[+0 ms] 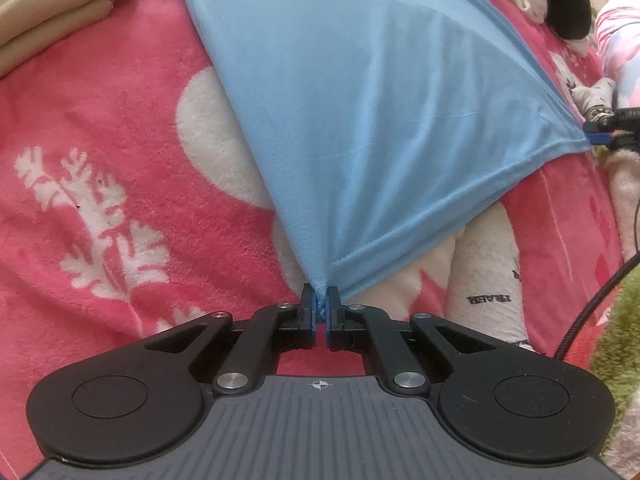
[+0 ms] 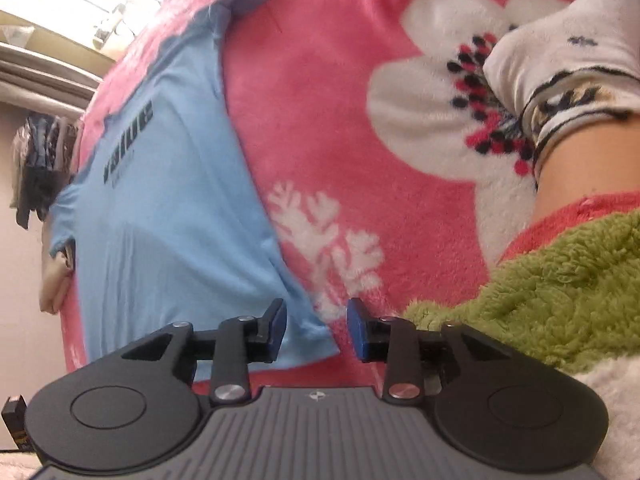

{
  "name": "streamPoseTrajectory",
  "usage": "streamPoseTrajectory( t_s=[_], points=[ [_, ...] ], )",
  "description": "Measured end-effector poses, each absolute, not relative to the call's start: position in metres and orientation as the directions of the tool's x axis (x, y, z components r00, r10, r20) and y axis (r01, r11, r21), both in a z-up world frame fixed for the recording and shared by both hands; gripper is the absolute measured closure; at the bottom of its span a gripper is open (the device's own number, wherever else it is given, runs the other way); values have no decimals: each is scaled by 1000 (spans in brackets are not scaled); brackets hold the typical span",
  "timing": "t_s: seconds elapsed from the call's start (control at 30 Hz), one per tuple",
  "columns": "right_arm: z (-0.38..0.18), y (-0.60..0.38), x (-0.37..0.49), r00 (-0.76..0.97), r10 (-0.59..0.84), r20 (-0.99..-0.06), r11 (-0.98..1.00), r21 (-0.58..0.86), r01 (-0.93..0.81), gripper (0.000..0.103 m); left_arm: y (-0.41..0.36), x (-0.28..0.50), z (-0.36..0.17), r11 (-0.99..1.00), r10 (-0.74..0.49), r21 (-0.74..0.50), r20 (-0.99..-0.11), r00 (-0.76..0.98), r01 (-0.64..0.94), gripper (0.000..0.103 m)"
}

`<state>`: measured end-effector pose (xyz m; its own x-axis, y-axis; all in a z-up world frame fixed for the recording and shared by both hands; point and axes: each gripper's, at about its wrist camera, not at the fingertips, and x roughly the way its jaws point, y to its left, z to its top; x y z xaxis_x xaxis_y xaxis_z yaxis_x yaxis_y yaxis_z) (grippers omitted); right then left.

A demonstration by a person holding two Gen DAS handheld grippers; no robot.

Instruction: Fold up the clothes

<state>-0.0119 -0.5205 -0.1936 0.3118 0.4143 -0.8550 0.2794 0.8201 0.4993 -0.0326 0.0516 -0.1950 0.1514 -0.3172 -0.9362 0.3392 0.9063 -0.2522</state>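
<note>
While the light-blue T-shirt (image 1: 360, 112) lay spread face-up across the pink flowered blanket (image 1: 100, 152), the left hand-held gripper (image 1: 319, 312) had its blue pads pinched tight on one bottom corner of the hem, the cloth bunched between them and drawn taut from there. The right hand-held gripper (image 2: 316, 330) stood with its jaws well apart around the other bottom corner (image 2: 308, 332), which lay flat on the blanket between the pads, not yet gripped, or just let go; I could not tell which.

To my eye, doing this part well meant having both hem corners held evenly, each pinch catching both layers of the shirt, and keeping the hem line straight and lightly stretched so no wrinkle got folded in. Any lift would want the two corners rising together.

The shirt's body ran away from both grippers toward the collar end, its dark printed lettering (image 2: 128, 140) up. A beige folded cloth (image 1: 60, 12) sat near the far left, apart from the shirt, and a green fleece (image 2: 560, 292) lay just beside the right gripper.
</note>
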Motion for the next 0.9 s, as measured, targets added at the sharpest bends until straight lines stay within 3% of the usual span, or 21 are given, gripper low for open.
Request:
streamPoseTrajectory(
  t_s=[0.03, 0.1, 0.2, 0.67, 0.9],
  points=[
    [-194, -517, -11, 305, 418, -856, 826, 498, 265, 57, 51, -34, -194, 906, -313, -245, -937, 156, 347, 102],
    [-196, -510, -10, 291, 425, -857, 836, 495, 237, 57, 48, -36, -192, 903, -304, -228, -938, 167, 363, 102],
    [-190, -502, -14, 277, 405, -871, 869, 461, 180, 96, 45, -39, -186, 893, -298, -208, -938, 179, 400, 102],
    [-145, -493, -36, 291, 289, -912, 955, 297, -18, 97, 42, -34, -190, 863, -291, -220, -952, 92, 454, 102],
    [-178, -469, -23, 163, 191, -968, 982, 185, -49, 93, 38, -31, -201, 837, -289, -228, -956, 48, 497, 102]
  ],
)
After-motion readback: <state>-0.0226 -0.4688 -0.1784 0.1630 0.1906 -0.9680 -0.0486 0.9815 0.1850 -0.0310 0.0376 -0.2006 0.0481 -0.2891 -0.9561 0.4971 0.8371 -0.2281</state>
